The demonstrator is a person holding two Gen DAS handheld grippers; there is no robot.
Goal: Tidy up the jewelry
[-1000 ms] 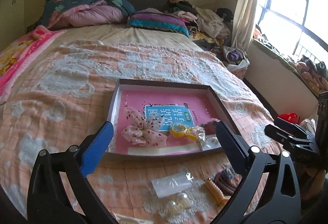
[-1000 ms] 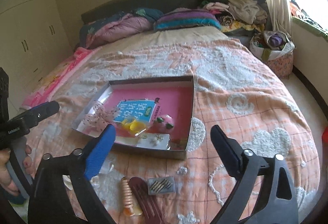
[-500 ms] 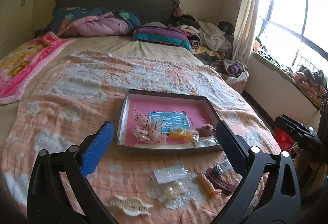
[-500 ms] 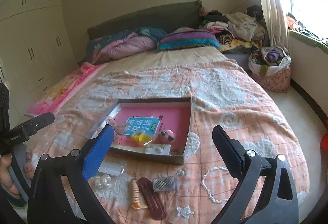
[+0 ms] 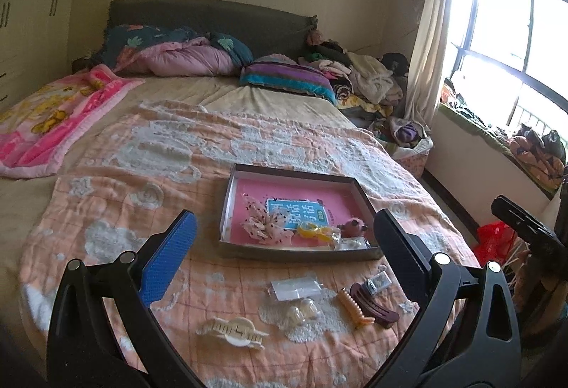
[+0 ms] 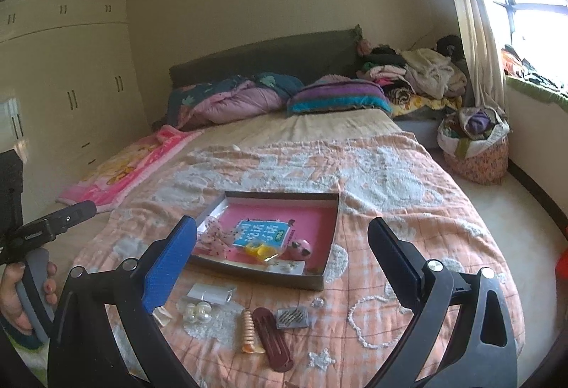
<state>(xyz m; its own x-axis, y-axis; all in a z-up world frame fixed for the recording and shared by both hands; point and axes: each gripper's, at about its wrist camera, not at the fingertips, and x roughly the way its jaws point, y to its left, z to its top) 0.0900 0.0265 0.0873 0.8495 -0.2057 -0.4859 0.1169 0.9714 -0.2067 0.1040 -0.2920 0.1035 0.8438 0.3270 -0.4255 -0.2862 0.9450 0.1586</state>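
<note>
Both the left gripper (image 5: 282, 235) and right gripper (image 6: 282, 239) stood wide open and empty, raised short of the tray (image 5: 294, 251).

- Bed (image 5: 149, 175) under a peach quilt, dark headboard (image 5: 213, 15) behind.
- Cream wardrobes (image 6: 64, 86) on one side.
- Bright curtained window (image 5: 514, 43) opposite.

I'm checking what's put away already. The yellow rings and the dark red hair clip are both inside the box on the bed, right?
Not quite. The yellow rings are inside the box, but the dark red hair clip lies outside it, on the blanket in front of the box. The right wrist view shows this clearly.
</note>
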